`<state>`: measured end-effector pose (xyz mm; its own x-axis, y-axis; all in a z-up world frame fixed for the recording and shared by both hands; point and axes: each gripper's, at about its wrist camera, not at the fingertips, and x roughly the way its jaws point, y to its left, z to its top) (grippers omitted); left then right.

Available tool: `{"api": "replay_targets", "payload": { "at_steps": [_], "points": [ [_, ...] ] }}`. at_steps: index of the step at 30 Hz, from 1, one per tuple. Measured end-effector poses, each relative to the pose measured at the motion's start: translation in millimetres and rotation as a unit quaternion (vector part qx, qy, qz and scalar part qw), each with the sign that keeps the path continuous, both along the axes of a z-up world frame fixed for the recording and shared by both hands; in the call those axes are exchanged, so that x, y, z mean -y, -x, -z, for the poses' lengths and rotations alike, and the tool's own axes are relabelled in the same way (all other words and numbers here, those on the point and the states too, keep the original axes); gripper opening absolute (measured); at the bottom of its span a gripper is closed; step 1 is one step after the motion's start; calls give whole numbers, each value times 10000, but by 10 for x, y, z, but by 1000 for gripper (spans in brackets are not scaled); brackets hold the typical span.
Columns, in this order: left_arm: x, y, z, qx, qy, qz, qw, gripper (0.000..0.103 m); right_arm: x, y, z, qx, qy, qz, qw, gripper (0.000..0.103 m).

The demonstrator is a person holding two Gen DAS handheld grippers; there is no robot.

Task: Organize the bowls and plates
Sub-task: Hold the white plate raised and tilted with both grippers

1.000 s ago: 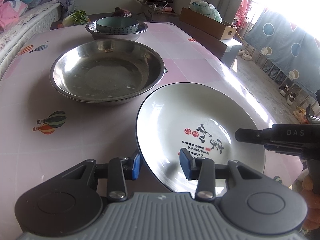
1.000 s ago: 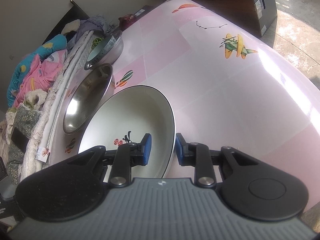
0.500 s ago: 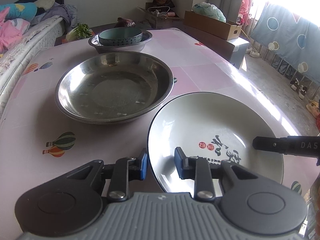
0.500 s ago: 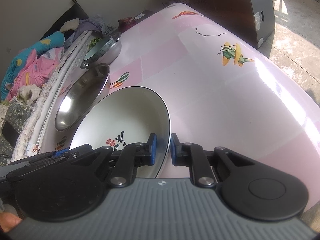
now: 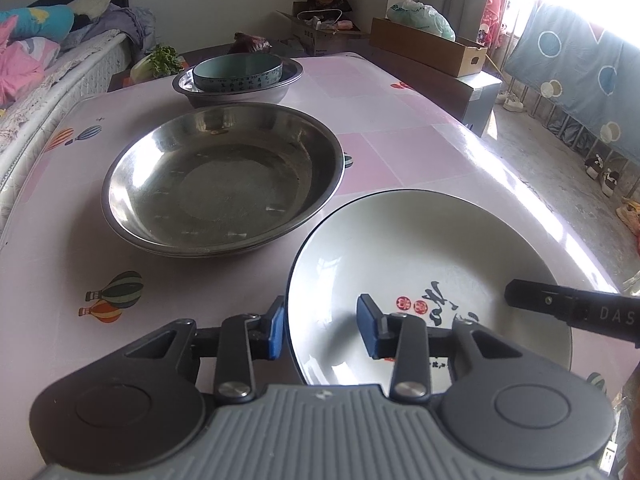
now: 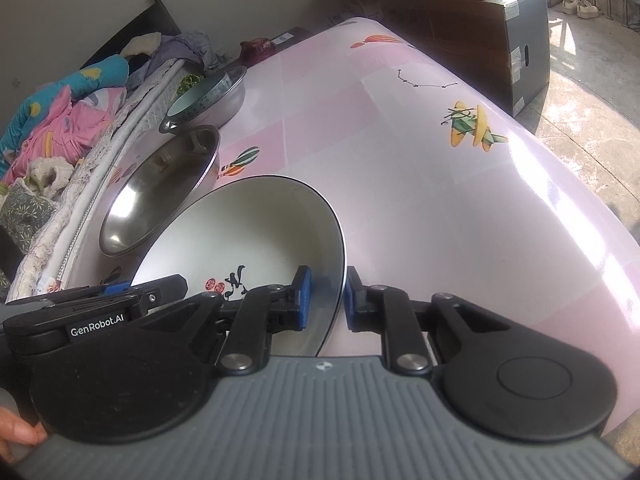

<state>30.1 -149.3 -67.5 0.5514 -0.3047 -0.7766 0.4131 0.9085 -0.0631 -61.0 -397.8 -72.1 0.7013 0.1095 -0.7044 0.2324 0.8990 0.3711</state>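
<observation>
Clearly both tools straddle the rim of the white plate [image 5: 420, 264], which sits at the near right of the pink table [image 5: 48, 280], just beside the big steel basin [image 5: 220, 184]. The left gripper [image 5: 322, 330] has just been opening, its jaws slack, the near-left rim between them untouched. The right gripper [image 6: 326, 300] looks clamped on the opposite edge. The basin lies ahead and left, so the right hand seems best placed to carry the plate.

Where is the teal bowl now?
In the left wrist view, the teal bowl sits far back inside a small steel basin, behind the big steel pan.
</observation>
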Motion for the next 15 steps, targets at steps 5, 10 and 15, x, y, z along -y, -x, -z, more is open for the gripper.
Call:
{"api": "replay_targets", "payload": {
  "at_steps": [5,10,15],
  "points": [
    [13,29,6,63,-36,41,10000,39,22,20,13,47,-41,14,10000,16],
    [43,19,11,87,-54,35,9999,41,-73,22,26,150,269,-28,9995,20],
    [65,29,7,113,-76,-51,9999,41,-132,3,22,196,476,8,9987,22]
  ]
}}
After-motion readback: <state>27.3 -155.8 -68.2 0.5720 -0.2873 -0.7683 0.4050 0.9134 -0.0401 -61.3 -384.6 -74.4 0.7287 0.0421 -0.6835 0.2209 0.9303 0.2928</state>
